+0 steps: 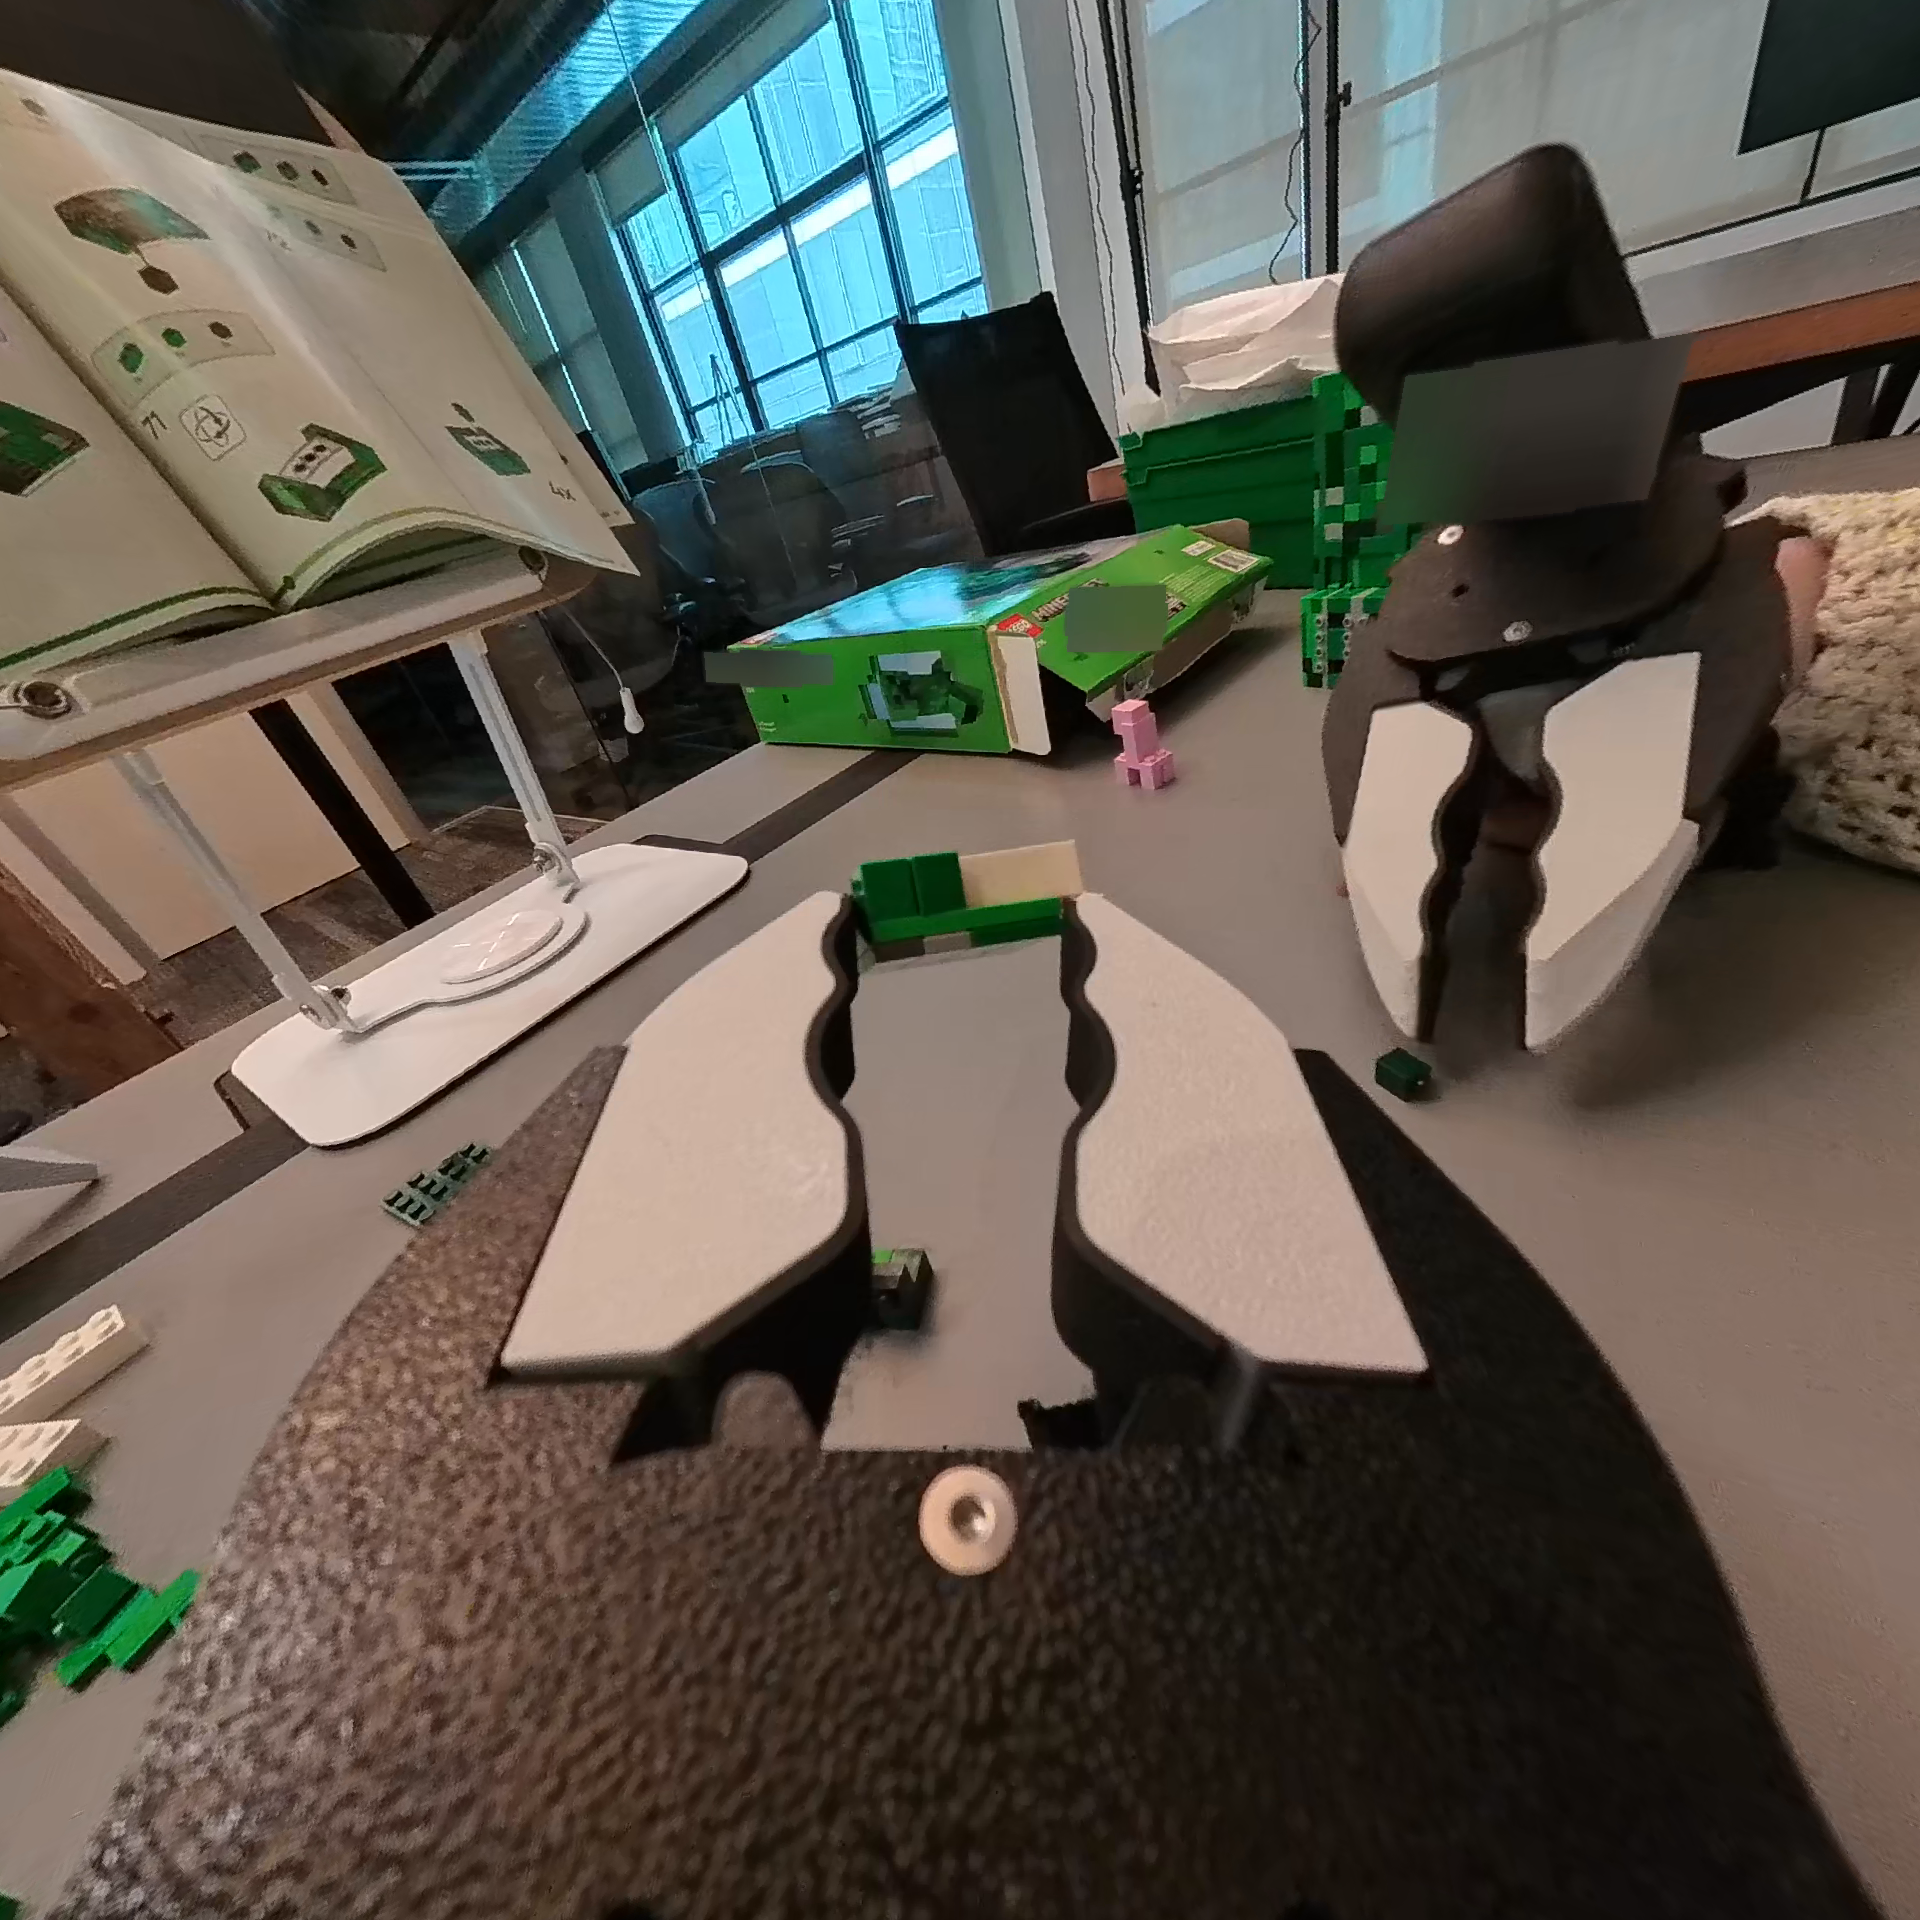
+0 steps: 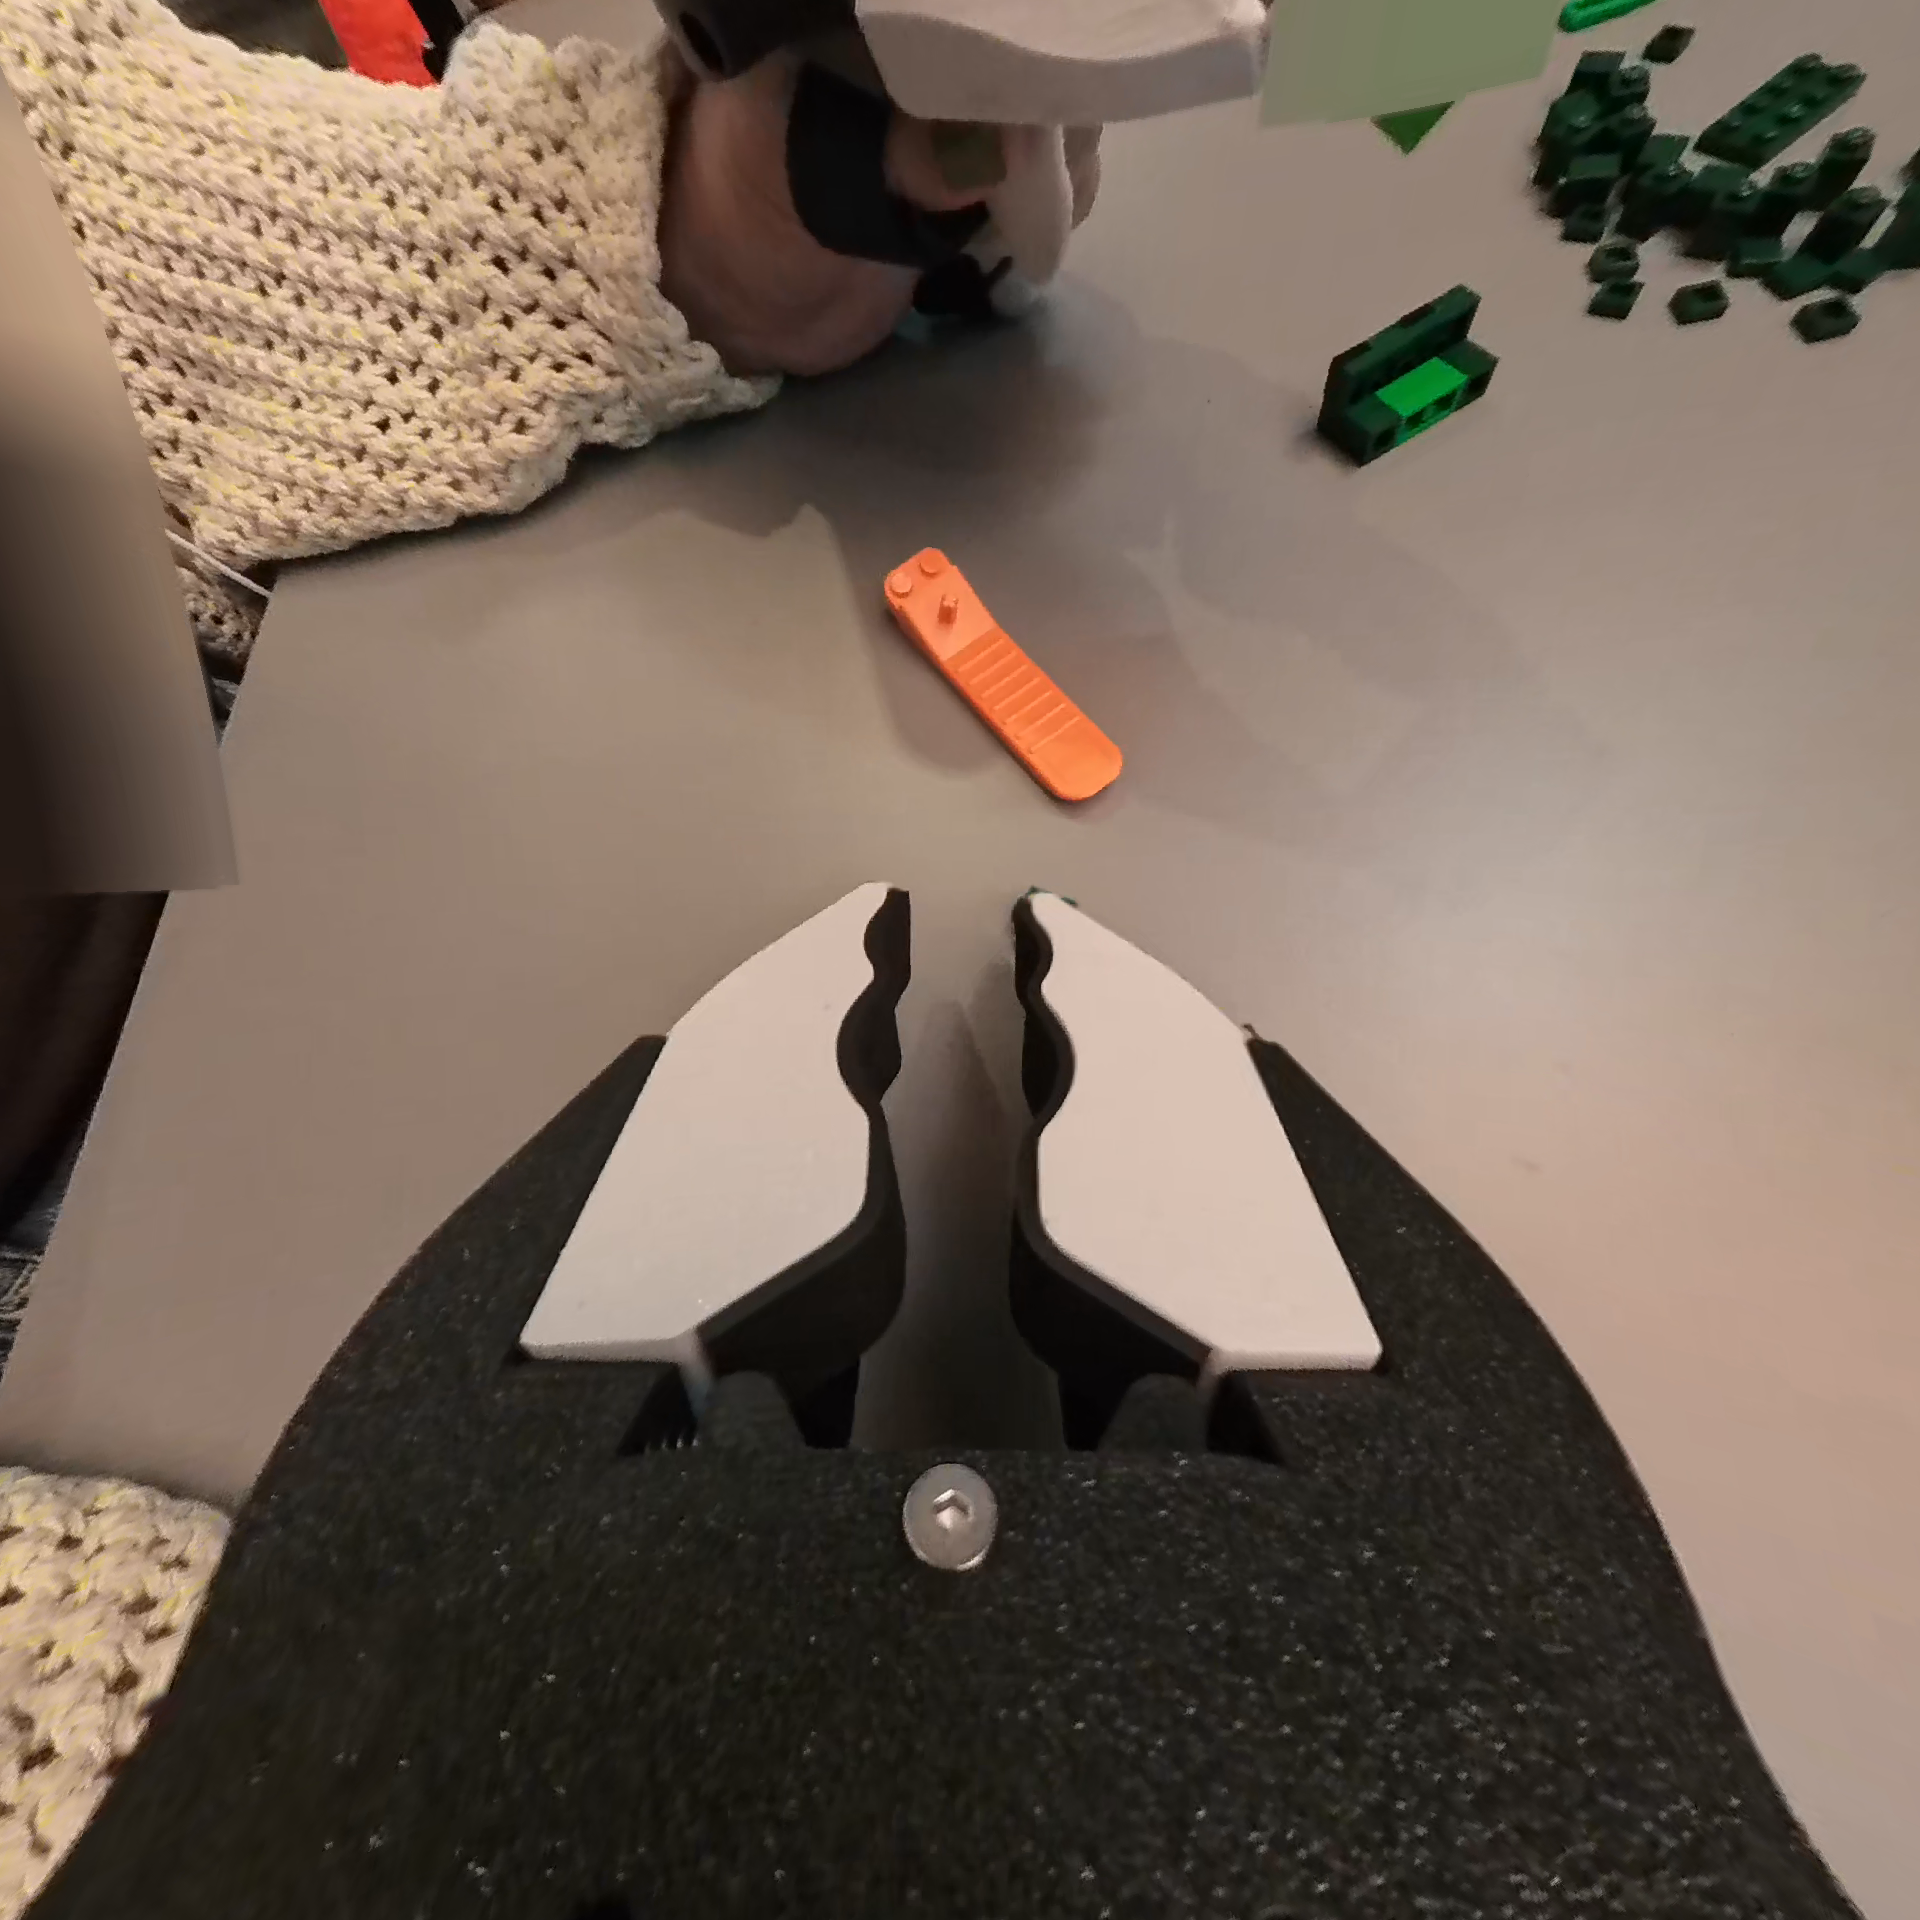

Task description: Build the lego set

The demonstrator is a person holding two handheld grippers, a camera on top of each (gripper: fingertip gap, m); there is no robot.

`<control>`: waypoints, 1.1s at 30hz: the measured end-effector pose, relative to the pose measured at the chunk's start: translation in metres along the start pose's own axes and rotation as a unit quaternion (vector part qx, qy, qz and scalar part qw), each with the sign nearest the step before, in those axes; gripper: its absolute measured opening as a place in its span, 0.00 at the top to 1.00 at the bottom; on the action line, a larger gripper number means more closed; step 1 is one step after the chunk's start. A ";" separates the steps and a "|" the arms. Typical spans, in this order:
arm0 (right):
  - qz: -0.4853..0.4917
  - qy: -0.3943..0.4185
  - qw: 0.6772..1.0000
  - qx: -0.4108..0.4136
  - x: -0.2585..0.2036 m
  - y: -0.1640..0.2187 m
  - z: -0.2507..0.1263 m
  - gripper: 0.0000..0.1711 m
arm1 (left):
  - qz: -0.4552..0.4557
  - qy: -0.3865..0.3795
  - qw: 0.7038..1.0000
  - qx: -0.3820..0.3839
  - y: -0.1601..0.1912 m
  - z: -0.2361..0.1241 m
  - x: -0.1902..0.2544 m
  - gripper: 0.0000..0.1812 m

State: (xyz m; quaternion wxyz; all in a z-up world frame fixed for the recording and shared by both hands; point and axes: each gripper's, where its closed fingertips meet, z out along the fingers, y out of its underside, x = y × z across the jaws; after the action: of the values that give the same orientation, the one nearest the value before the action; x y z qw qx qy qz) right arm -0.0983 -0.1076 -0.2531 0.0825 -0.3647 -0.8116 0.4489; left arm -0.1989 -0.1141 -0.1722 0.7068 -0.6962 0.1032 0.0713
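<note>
A grey tabletop (image 1: 1558, 1299) is carrying everything here. On its far side a white stand (image 1: 488, 997) is propping an open instruction booklet (image 1: 260, 416), and beyond that a green set box (image 1: 997, 644) is lying on its side next to a tall green built section (image 1: 1247, 488). A small pink figure (image 1: 1141, 746) is standing just in front of the box.

The left gripper (image 1: 961, 914) is reaching forward low over the tabletop, its jaws gripping a small green and white brick assembly (image 1: 966, 894) at the fingertips. The right gripper (image 1: 1475, 1023) is pointing down at the tabletop nearby, its jaws parted by a narrow gap with nothing visible between them, and a dark green brick (image 1: 1403, 1072) is sitting just beside its tips.

From the right wrist view, an orange brick separator (image 2: 1003, 675) is lying flat ahead of the right gripper (image 2: 961, 904), well apart from a dark green bracket piece with a bright green insert (image 2: 1408, 379) and a scatter of dark green loose bricks (image 2: 1725, 177). A cream knitted sleeve (image 2: 343, 281) is resting on the tabletop's edge.

Loose green pieces (image 1: 73, 1590) and white plates (image 1: 62, 1361) are lying at the left.
</note>
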 end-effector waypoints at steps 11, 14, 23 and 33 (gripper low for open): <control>-0.021 -0.006 0.999 -0.024 -0.005 0.003 0.006 0.92 | 0.000 0.001 1.000 0.000 0.000 0.000 0.001 0.80; -0.029 0.018 0.999 -0.020 0.001 0.001 0.006 0.88 | 0.000 0.002 1.000 0.000 0.000 0.000 0.001 0.80; -0.078 0.046 0.996 -0.027 0.005 0.003 0.006 0.90 | -0.001 0.005 1.000 0.001 0.000 0.000 0.001 0.80; -0.086 0.050 0.994 -0.032 0.006 0.004 0.008 0.93 | -0.005 0.016 1.000 0.001 0.000 0.000 0.004 0.80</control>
State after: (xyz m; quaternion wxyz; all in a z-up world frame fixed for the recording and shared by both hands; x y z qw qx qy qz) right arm -0.1047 -0.1078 -0.2618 0.1500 -0.3178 -0.8487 0.3952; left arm -0.1953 -0.1139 -0.1728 0.7059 -0.6972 0.1109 0.0567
